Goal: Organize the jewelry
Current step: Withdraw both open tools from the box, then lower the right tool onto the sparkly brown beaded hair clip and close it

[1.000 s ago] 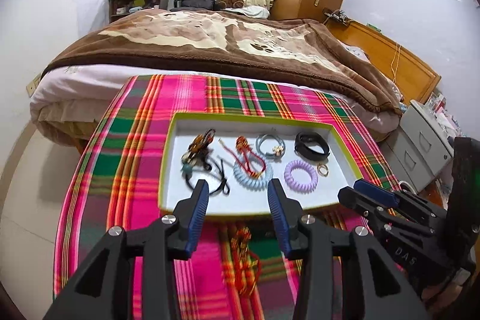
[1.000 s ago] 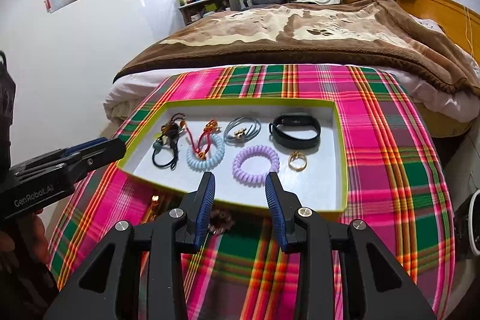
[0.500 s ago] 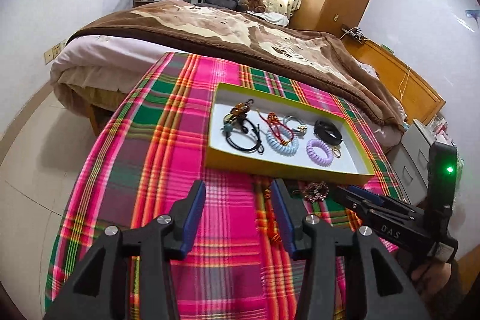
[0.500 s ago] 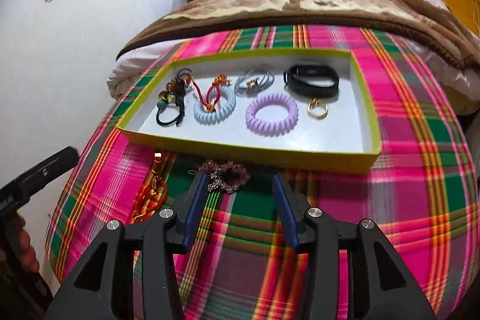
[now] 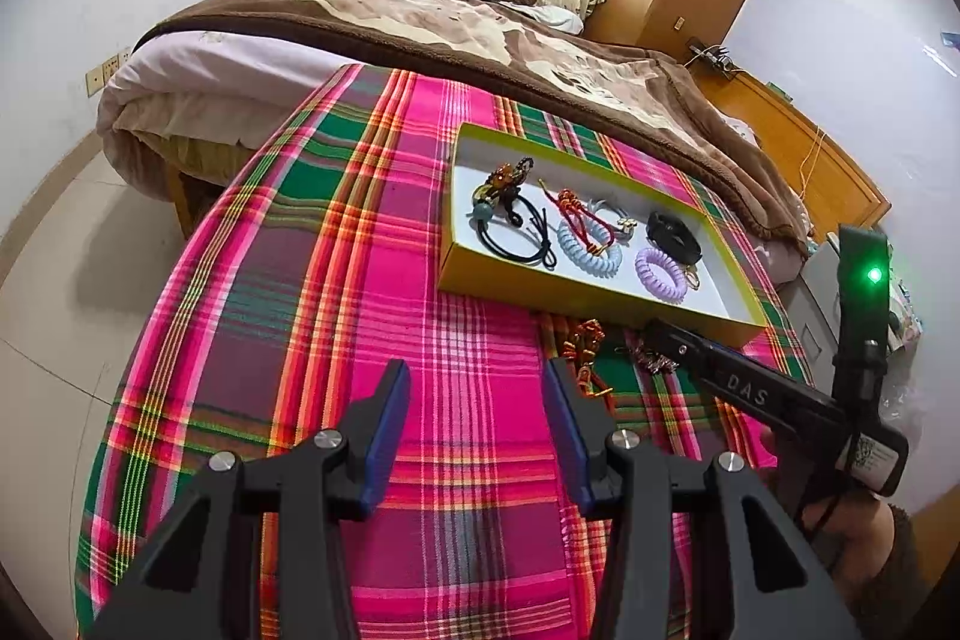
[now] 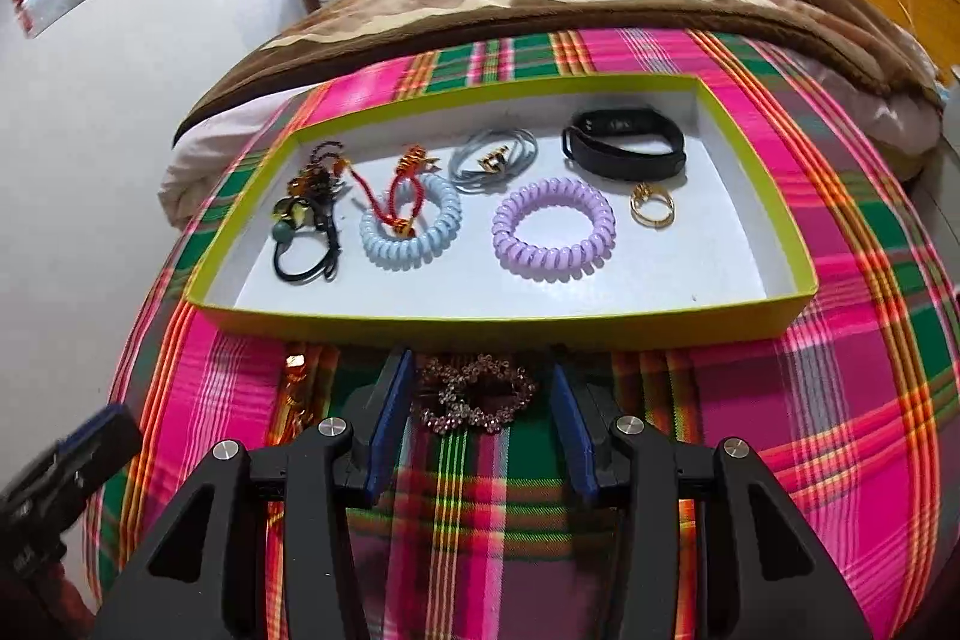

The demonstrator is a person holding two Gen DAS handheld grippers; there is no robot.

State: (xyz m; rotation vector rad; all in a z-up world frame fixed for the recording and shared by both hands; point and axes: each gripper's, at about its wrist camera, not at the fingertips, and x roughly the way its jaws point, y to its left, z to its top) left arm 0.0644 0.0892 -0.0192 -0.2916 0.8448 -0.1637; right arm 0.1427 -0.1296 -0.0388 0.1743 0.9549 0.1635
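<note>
Inside tray (image 6: 774,196): two coil bands, one ring, perhaps four others; both tongs wide, empty.

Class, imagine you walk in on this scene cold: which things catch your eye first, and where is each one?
First the bright pink and green plaid cloth covering the table. Next the yellow-green tray on it, holding a purple coil bracelet, a pale blue coil bracelet and a black wristband. Then the beaded brown bracelet on the cloth just outside the tray, between the open fingers of the right gripper.

"DAS" on right gripper (image 5: 663,334) (label beside probably illegible)
</note>
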